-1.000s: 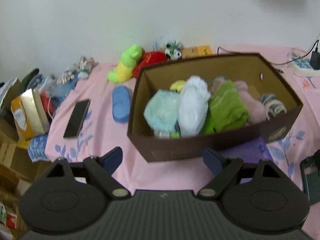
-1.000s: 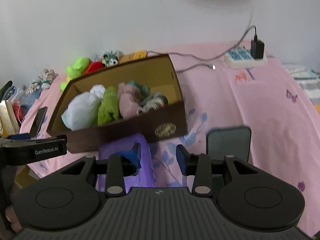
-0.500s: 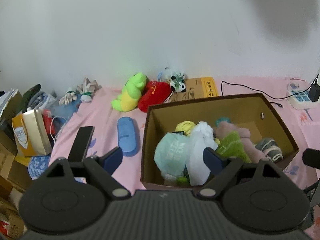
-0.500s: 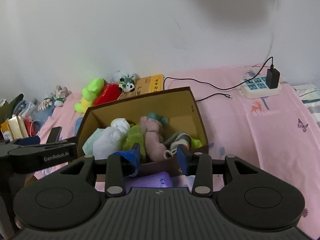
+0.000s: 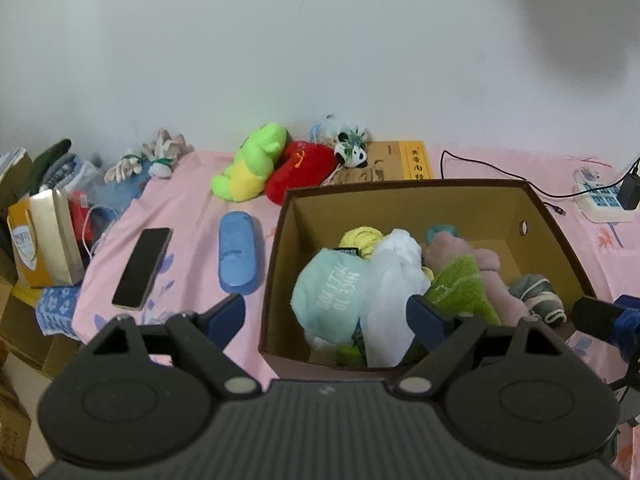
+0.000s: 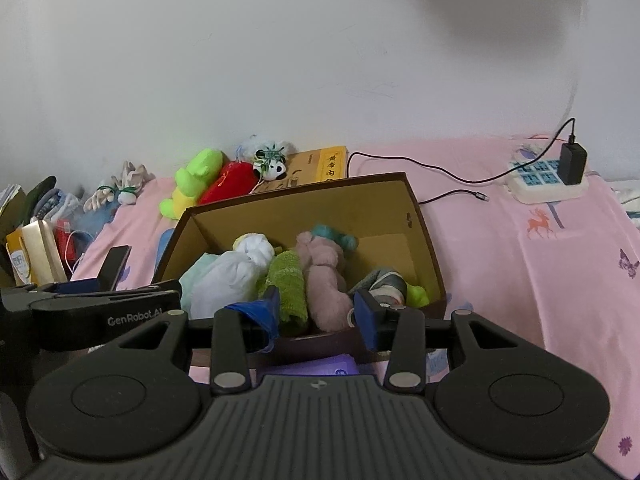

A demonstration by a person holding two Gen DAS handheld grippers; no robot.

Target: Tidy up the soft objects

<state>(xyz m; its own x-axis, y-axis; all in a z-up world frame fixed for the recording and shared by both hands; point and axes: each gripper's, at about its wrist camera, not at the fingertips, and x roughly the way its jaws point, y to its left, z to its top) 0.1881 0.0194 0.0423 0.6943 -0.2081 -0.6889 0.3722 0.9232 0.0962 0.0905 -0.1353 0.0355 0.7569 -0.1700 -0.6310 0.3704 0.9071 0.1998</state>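
A brown cardboard box stands on the pink bed. It holds a mint cloth, a white bundle, a green towel, a pink plush and grey socks. My left gripper hangs open above the box's near left corner, nothing between its fingers. My right gripper hovers over the box's near wall, its jaws opening, with nothing held. A green plush, a red plush and a small panda lie behind the box.
A blue case and a phone lie left of the box. A yellow book sits behind it. A power strip with charger is at the far right. A purple pack lies below my right gripper. Bags crowd the left bed edge.
Both grippers have risen and pulled back, so each view looks down into the box from higher. The right jaws have widened a little. The box's contents have not moved.
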